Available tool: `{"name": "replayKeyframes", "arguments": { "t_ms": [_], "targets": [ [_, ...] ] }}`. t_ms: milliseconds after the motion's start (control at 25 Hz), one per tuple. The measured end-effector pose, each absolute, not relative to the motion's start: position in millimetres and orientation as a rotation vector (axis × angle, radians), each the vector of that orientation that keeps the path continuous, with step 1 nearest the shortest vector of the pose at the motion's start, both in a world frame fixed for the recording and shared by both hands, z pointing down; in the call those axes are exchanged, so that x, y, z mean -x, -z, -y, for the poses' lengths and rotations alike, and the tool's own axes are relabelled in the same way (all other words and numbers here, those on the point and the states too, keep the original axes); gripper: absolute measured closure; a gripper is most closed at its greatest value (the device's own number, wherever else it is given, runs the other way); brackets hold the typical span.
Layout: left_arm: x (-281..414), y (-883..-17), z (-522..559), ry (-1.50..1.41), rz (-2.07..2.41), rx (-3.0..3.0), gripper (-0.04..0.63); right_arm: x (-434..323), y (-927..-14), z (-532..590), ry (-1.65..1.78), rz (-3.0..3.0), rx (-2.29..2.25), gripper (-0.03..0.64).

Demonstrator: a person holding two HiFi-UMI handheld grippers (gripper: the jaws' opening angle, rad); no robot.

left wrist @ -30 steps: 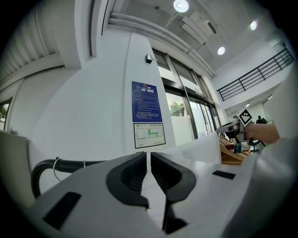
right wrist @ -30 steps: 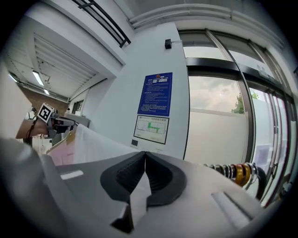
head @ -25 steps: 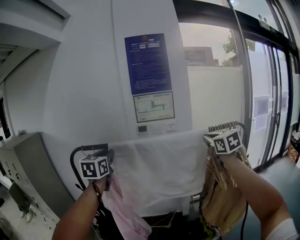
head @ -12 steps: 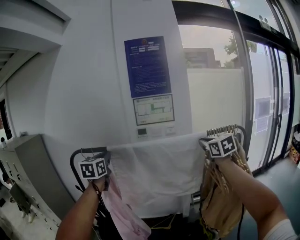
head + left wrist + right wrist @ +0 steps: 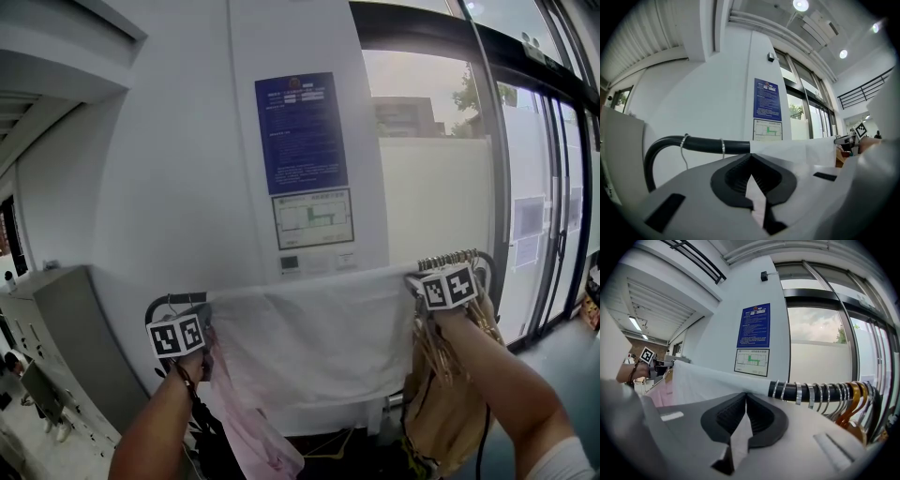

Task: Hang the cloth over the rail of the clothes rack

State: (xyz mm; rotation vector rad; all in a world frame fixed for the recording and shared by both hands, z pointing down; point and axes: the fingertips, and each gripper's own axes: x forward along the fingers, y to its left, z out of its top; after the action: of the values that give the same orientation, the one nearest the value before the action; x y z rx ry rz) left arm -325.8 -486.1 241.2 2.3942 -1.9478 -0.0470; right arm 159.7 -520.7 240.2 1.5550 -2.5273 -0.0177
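A white cloth (image 5: 309, 337) hangs spread over the black rail (image 5: 703, 144) of the clothes rack, between my two grippers. My left gripper (image 5: 204, 321) is at the cloth's left top corner. In the left gripper view its jaws (image 5: 751, 164) are shut on a sliver of the white cloth (image 5: 755, 194), just below the rail. My right gripper (image 5: 414, 279) is at the right top corner. Its jaws (image 5: 745, 401) are shut on a fold of the cloth (image 5: 739, 439), with the rail (image 5: 787, 391) just beyond.
A pink garment (image 5: 246, 422) hangs below the left gripper. Tan clothes (image 5: 450, 394) and several hanger hooks (image 5: 839, 397) crowd the rail's right end. A blue notice (image 5: 302, 131) is on the white wall behind. Glass doors (image 5: 544, 206) stand at right, a grey cabinet (image 5: 47, 328) at left.
My left gripper has shifted a little to the left at the rail, and the cloth's top edge now lies straighter. The right gripper has barely moved.
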Motion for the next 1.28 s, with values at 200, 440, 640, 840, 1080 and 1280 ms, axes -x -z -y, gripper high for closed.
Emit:
{"name": "replayKeyframes", "arguments": {
  "t_ms": [200, 440, 640, 840, 1080, 1280],
  "targets": [
    [354, -246, 480, 0.107, 2.0, -2.309, 0.591, -161, -242, 522, 0.016, 2.539, -1.561, 0.604],
    [341, -243, 474, 0.058, 2.026, -2.357, 0.59, -159, -241, 521, 0.024, 2.561, -1.563, 0.604],
    [278, -238, 461, 0.052, 1.926, -2.501, 0.589, -141, -243, 503, 0.12, 2.595, -1.516, 0.606],
    [209, -238, 444, 0.048, 1.828, -2.65, 0.589, -104, -254, 474, 0.254, 2.643, -1.453, 0.606],
    [152, -261, 433, 0.075, 1.708, -2.741, 0.589, -60, -280, 444, 0.288, 2.745, -1.364, 0.614],
    [123, -293, 424, 0.121, 1.626, -2.747, 0.589, -27, -301, 420, 0.28, 2.809, -1.294, 0.615]
  ]
}}
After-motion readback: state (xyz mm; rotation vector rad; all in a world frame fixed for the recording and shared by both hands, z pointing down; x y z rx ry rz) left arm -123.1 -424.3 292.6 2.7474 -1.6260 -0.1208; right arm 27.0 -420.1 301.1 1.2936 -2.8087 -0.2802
